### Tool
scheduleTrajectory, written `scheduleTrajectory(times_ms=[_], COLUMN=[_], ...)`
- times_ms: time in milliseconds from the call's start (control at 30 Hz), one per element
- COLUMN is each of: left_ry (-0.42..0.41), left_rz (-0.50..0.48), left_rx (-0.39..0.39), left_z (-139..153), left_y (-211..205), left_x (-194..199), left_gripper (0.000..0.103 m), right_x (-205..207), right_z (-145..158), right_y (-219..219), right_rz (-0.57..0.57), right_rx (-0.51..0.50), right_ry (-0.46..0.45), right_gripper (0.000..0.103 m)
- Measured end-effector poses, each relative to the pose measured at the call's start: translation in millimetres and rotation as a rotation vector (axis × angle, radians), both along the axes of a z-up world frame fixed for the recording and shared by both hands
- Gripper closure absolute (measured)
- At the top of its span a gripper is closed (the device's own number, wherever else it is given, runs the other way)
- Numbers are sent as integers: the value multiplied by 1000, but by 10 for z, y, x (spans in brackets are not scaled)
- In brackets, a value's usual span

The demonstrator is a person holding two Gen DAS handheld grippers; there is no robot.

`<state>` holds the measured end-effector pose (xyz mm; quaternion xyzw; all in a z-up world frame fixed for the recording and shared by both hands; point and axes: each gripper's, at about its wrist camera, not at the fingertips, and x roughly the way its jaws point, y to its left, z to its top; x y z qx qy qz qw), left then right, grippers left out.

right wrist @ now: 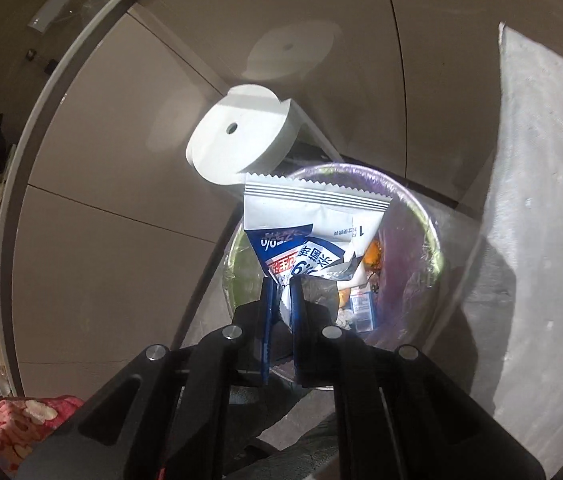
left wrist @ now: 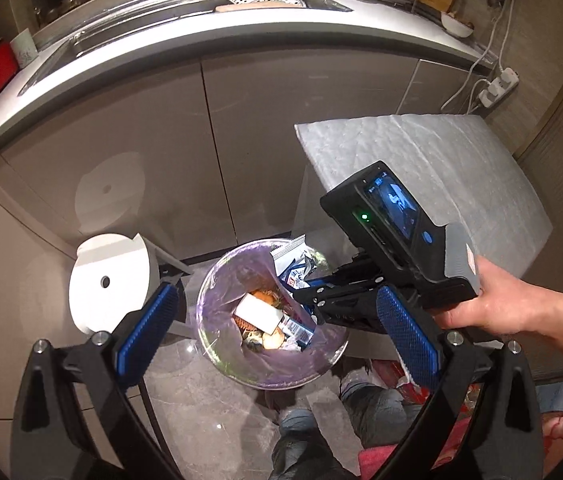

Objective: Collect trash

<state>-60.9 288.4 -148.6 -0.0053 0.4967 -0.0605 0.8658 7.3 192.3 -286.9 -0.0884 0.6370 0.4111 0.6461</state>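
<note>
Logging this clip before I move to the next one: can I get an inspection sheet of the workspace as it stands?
Surface: grey tiled floor, in front of beige cabinet doors.
Job's things: bin with a purple liner, already holding scraps and packets; white and blue wrapper held above the bin's mouth.
Clutter: white round disc beside the bin; white padded sheet leaning behind it.
Grippers: left gripper open and empty above the bin; right gripper shut on the wrapper, held by a hand.
Cables: white cords running to a power strip on the wall.
Surroundings: counter with a sink, bottles and bowls.
</note>
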Motion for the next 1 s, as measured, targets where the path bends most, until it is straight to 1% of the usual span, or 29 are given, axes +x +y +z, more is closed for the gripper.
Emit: scheduleTrajectory(times_ms=[133, 233, 267, 300, 333, 400, 467, 533, 600, 633, 700, 767, 833, 867, 900, 1000], left_ry=[35, 49, 51, 55, 57, 59, 58, 55, 48, 44, 35, 17, -7, -25, -46, -132], left_rz=[12, 17, 18, 19, 19, 17, 12, 9, 6, 4, -6, -22, -40, -49, -55, -77], left_rx=[0, -1, -2, -2, -2, 0, 2, 2, 0, -3, -5, -9, -8, -11, -15, -41], left_z=[-155, -223, -235, -248, -259, -273, -276, -272, -253, -233, -189, -119, -15, 62, 148, 502], left_y=[176, 267, 290, 314, 334, 359, 368, 369, 359, 364, 331, 278, 214, 177, 140, 11], left_x=[-45, -60, -61, -53, -48, -37, -27, -17, -14, -16, -9, -9, -7, -9, -14, -42], left_gripper=[8, 8, 8, 8, 8, 8, 8, 8, 8, 8, 8, 8, 8, 8, 8, 8], right_x=[-53, -73, -66, -53, -47, -45, -60, -37, -8, 5, 27, 56, 78, 80, 78, 22], right_z=[-342, -566, -630, -688, -735, -807, -836, -791, -682, -606, -411, -186, 102, 250, 406, 992], right_y=[258, 364, 385, 406, 411, 393, 419, 366, 279, 236, 138, 48, -103, -186, -288, -682], right_rz=[25, 21, 15, 8, 2, -2, -7, -25, -57, -75, -111, -151, -212, -249, -290, -410], right_rx=[-98, -164, -180, -193, -206, -233, -241, -232, -200, -179, -130, -78, -10, 22, 51, 115], right_ry=[34, 51, 61, 65, 65, 75, 69, 66, 61, 58, 43, 21, -14, -33, -56, -157], right_gripper=[92, 84, 76, 73, 72, 58, 52, 48, 43, 41, 37, 35, 35, 33, 28, 21])
